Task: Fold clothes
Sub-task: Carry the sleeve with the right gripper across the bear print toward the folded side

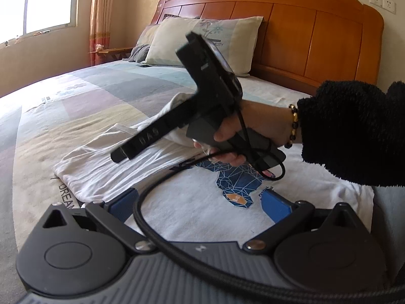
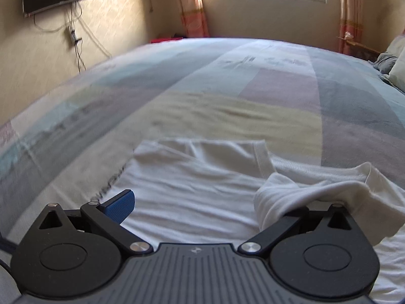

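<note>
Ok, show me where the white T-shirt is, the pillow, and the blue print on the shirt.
T-shirt (image 2: 192, 185): right wrist view, on the wrinkled flat body of the shirt.
Pillow (image 1: 192, 43): left wrist view, on the middle of its pale cover.
Blue print (image 1: 238, 185): left wrist view, on the blue geometric patch.

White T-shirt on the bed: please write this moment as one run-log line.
task: fold clothes | item: white T-shirt flat on bed | left tongs: open above print | right tongs: open, sleeve draped over one finger

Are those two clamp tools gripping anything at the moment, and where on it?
Neither grips anything. The left gripper is open above the white printed T-shirt. The right gripper is open too; a sleeve fold only drapes over one finger.
</note>
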Demonstrator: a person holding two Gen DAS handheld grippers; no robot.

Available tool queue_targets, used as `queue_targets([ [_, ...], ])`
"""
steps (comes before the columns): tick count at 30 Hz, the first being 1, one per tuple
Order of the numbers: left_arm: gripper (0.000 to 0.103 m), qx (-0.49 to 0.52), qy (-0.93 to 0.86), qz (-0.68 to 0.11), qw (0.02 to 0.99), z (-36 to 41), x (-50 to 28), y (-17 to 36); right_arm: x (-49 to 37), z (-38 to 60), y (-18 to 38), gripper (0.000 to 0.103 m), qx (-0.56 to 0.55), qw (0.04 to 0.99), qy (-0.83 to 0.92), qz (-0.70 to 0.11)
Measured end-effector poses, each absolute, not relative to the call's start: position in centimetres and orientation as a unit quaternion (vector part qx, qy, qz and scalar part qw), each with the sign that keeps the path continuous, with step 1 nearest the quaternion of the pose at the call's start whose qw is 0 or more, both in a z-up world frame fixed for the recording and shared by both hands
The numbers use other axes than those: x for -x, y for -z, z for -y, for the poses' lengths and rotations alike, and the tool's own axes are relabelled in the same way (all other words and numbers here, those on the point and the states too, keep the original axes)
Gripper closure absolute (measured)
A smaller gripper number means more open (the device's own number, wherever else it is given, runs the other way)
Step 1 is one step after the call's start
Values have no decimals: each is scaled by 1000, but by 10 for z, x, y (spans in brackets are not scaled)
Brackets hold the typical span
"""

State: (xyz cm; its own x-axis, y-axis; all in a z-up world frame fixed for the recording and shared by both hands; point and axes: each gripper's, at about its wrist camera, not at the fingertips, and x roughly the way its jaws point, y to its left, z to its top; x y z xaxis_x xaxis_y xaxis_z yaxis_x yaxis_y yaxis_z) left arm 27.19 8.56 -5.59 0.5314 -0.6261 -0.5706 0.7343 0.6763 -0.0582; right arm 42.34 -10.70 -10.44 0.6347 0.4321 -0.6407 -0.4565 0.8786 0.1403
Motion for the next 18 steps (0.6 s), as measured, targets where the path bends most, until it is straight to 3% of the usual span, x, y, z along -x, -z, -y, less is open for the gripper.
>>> queue_targets([
  [15,1,-94,398,-270,872,-80,-267,46,-425,175,103,0,-206,909,-173,-320],
  [18,1,-95,400,-269,871,-79,-265,46,-428,153,93,0,-180,911,-205,-310],
])
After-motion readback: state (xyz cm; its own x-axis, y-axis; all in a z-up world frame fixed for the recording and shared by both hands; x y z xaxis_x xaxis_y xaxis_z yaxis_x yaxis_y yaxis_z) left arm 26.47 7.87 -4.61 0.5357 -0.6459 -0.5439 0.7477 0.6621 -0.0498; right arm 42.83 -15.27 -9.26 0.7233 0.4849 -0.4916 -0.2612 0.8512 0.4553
